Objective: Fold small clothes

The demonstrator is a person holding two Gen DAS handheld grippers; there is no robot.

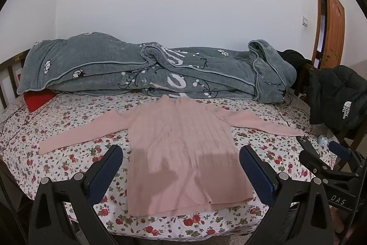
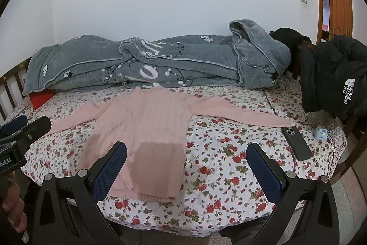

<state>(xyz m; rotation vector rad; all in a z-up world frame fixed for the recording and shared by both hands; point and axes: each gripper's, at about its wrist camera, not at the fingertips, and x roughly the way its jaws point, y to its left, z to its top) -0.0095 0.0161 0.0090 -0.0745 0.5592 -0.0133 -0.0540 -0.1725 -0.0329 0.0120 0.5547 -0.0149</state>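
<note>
A pink ribbed sweater (image 1: 181,148) lies flat on the flowered bedsheet (image 1: 68,160), sleeves spread to both sides, hem toward me. It also shows in the right wrist view (image 2: 142,134). My left gripper (image 1: 181,160) is open and empty, held above the sweater's lower half. My right gripper (image 2: 187,157) is open and empty, above the sheet beside the sweater's right hem. The right gripper also shows at the right edge of the left wrist view (image 1: 330,157).
A rolled grey quilt (image 1: 149,70) lies along the back of the bed. A red item (image 1: 39,99) pokes out under it at the left. A black phone (image 2: 297,142) and a small blue object (image 2: 321,133) lie at the right. A black jacket (image 2: 332,77) hangs on the bed frame.
</note>
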